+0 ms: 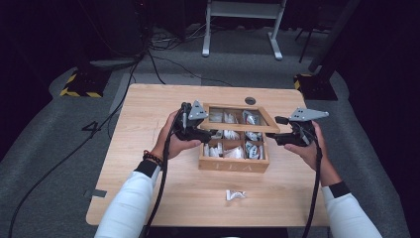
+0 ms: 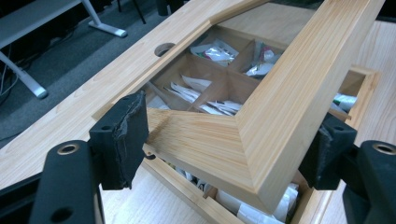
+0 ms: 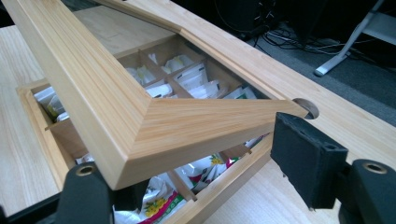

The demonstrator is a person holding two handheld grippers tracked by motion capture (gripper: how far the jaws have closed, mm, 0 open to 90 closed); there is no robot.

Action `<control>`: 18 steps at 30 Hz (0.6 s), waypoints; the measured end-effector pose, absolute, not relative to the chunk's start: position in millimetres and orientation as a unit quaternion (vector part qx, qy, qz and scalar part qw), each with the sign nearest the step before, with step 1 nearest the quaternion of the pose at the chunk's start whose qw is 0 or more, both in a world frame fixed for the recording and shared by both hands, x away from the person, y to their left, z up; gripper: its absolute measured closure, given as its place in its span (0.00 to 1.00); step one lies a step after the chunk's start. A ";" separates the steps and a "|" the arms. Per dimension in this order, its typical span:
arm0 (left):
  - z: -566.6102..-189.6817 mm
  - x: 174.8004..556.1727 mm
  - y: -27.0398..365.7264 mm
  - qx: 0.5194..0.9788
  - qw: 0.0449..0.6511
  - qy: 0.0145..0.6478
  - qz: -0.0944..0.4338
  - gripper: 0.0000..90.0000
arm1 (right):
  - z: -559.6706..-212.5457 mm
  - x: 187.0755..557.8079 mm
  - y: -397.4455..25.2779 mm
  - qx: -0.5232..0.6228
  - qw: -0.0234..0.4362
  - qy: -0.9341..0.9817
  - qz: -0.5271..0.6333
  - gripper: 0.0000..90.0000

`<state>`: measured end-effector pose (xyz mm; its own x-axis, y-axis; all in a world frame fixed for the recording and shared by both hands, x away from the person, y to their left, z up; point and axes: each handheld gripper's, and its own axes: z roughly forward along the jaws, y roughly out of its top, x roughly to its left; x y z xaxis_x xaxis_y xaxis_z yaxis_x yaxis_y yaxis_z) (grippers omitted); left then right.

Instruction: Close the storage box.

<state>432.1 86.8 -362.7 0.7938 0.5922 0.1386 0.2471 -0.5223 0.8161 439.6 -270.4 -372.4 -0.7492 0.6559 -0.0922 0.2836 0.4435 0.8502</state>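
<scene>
We hold the wooden lid frame (image 1: 241,119) of the tea box (image 1: 234,164) half raised above its compartments, the left gripper (image 1: 202,132) clamped on the lid's left front corner and the right gripper (image 1: 275,134) at the right front corner, where we cannot tell if its jaws press. The box stands in the middle of the table (image 1: 148,114) with its sachets (image 2: 212,50) inside (one packet (image 1: 235,195) lies in front on the table). Whether the lid is going up or down we cannot judge, so the lid work is about half done.

The raised lid (image 1: 241,119) is hanging over the box (image 1: 234,163), blocking straight-down entry to its compartments; a loose packet (image 1: 235,195) is lying on the otherwise open surface (image 1: 143,144) in front
</scene>
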 end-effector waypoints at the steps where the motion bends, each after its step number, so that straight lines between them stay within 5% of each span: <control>1: -363.8 431.3 86.8 0.848 0.421 0.247 0.206 0.30 | -373.5 439.2 -270.5 0.286 0.208 0.823 0.444 0.35; 18: -383.0 428.0 88.4 0.852 0.414 0.264 0.183 0.17 | -391.7 432.7 -274.0 0.277 0.179 0.834 0.442 0.32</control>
<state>428.0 88.4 -383.0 0.7938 0.6011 0.0928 0.2983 -0.5177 0.8019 432.7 -274.0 -391.7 -0.7818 0.6213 -0.0534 0.3043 0.4548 0.8370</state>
